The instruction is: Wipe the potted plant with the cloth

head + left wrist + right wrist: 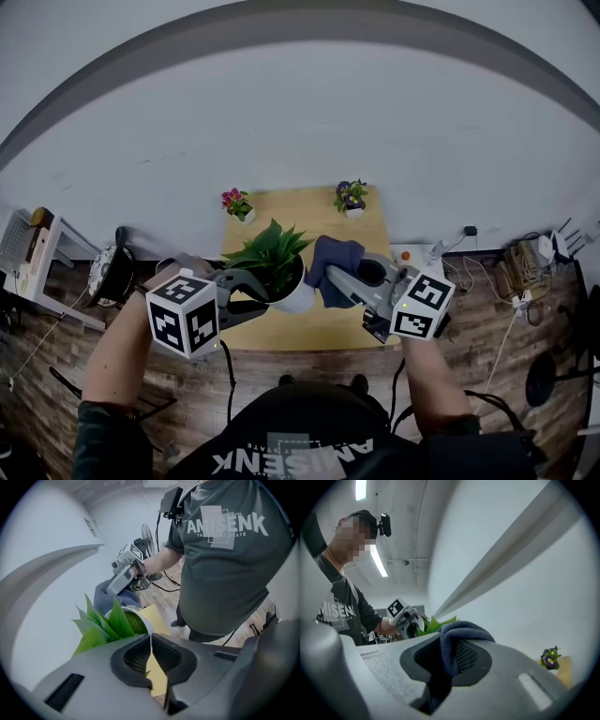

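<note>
One leafy plant [274, 253], two small flower pots [237, 203] [352, 197], one table [319, 330]. My right claw [450, 656] clamps the single cloth [461, 631]; my left claw [151, 651] is closed, empty.

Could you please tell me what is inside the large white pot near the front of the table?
A green leafy plant stands in the white pot, over a green moss-like filling. Whatever lies under that filling, soil or roots, is covered.
</note>
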### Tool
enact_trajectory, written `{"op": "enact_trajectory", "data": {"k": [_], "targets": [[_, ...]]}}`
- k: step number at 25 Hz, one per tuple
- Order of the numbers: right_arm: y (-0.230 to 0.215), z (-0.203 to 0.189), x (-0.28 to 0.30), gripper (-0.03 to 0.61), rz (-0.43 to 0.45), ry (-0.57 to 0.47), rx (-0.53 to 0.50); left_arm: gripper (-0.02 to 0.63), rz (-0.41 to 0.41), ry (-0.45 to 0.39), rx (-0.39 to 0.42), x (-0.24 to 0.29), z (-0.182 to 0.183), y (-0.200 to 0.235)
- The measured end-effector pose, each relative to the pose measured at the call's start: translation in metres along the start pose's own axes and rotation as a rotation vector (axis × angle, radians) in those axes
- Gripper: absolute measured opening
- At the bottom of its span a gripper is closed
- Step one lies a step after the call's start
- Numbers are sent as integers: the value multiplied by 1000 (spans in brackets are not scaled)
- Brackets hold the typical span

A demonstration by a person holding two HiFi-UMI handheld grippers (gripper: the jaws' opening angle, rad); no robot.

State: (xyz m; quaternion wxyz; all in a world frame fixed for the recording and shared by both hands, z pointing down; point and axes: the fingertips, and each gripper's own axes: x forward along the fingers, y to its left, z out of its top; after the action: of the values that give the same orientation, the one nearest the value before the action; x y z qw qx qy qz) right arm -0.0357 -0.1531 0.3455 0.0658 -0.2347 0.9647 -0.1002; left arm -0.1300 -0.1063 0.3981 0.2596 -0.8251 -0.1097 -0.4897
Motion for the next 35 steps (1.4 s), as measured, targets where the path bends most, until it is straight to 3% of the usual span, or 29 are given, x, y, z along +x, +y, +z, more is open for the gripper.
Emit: {"op": "enact_trajectory", "data": {"k": [5, 10, 14, 30, 35], "targets": [[21, 24, 41, 46, 44, -44, -35, 11, 15, -12, 15, -17, -20, -4], [22, 13, 65, 46, 29, -48, -2, 12, 69, -27, 51, -29, -35, -4], [21, -2, 63, 46, 36, -15, 22, 12, 87, -37, 33, -31, -37, -5], [-34, -60, 7, 46, 97, 142, 158, 12, 108, -12, 69, -21, 10, 17], [-56, -67, -11, 46, 79, 221, 98, 12, 91, 0, 84, -16, 25, 21]]}}
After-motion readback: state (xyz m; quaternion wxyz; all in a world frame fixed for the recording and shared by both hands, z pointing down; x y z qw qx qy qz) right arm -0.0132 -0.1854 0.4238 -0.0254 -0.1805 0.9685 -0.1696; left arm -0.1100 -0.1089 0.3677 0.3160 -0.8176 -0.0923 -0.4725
